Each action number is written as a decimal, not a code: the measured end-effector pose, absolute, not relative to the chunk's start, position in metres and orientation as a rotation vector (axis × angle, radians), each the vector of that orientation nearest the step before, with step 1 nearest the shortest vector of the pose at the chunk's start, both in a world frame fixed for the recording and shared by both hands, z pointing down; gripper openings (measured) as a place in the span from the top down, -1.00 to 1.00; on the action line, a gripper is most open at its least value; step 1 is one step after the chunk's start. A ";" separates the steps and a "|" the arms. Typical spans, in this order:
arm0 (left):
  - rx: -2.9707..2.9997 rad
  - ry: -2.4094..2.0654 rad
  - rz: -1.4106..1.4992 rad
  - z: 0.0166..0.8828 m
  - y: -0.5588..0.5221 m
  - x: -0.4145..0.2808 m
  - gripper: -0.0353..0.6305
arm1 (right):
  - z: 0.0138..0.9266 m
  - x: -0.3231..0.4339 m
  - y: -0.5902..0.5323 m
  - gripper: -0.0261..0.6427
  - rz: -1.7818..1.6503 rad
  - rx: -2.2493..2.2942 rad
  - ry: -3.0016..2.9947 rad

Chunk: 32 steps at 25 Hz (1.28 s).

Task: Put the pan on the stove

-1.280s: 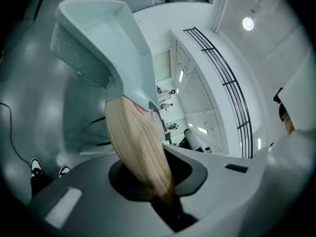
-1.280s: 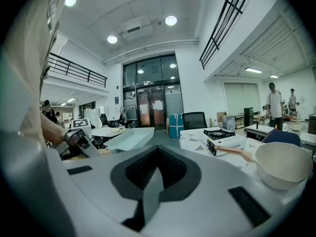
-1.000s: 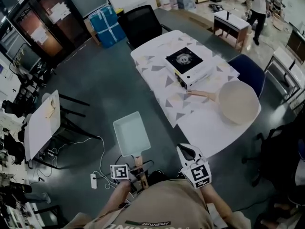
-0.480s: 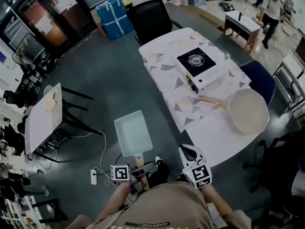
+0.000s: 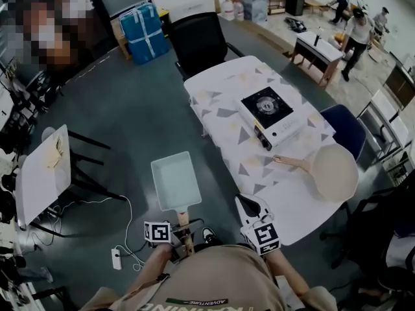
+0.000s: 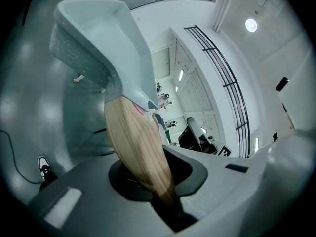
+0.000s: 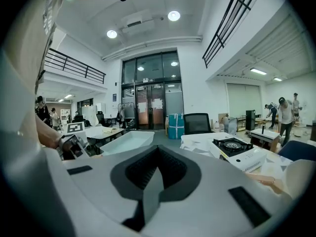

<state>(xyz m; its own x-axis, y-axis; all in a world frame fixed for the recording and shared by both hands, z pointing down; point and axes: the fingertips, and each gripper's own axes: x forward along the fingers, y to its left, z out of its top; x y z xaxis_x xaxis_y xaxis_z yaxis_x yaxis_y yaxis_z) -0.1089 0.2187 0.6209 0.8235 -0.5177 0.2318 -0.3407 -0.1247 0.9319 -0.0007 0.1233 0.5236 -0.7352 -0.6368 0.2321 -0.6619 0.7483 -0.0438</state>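
The left claw (image 5: pixel 183 233) is clamped on the wooden handle (image 5: pixel 183 218) of a pale blue rectangular pan (image 5: pixel 175 181), which it holds out level in front of the person, over the grey floor and to the left of the counter (image 5: pixel 292 199). The left gripper view shows that handle running straight down between the jaws, so the grip looks settled. The right claw (image 5: pixel 249 206) is drawn narrow, its jaws together on nothing, and hangs near the counter's near end. There are 2 pans in view: besides the carried one, a round beige frying pan (image 5: pixel 334 172) lies on the counter's right side, its handle pointing toward the portable gas stove (image 5: pixel 271 113). That white stove sits further along on a triangle-patterned cloth (image 5: pixel 227 102), its black burner (image 5: pixel 264 103) bare. The step in hand looks like the carry — the pan is gripped and off any surface, but well apart from the stove. The next move would call for bringing the pan forward and to the right over the cloth, keeping it level, and lowering its base squarely onto the burner's supports before opening the jaws — the long handle is best left clear of the round pan beside the stove.
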 end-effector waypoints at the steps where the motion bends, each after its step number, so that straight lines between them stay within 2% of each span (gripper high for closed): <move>1: 1.740 -0.653 -0.164 0.621 0.213 -0.114 0.76 | 0.525 -0.006 0.118 0.93 0.188 1.046 -2.737; 16: 1.713 -0.517 -0.091 0.641 0.152 -0.172 0.76 | 0.555 -0.055 0.066 0.93 0.307 1.156 -2.635; 32: 1.772 -0.499 -0.036 0.621 -0.029 -0.169 0.76 | 0.563 -0.042 -0.113 0.93 0.293 1.215 -2.690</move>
<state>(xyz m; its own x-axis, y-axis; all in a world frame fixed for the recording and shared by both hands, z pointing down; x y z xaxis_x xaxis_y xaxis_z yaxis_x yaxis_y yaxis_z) -0.1692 -0.0291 0.6209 0.9063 -0.3496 0.2375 -0.3120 -0.1743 0.9340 -0.0417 -0.1133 0.5629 -0.6516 -0.7199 0.2390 -0.7545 0.6476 -0.1064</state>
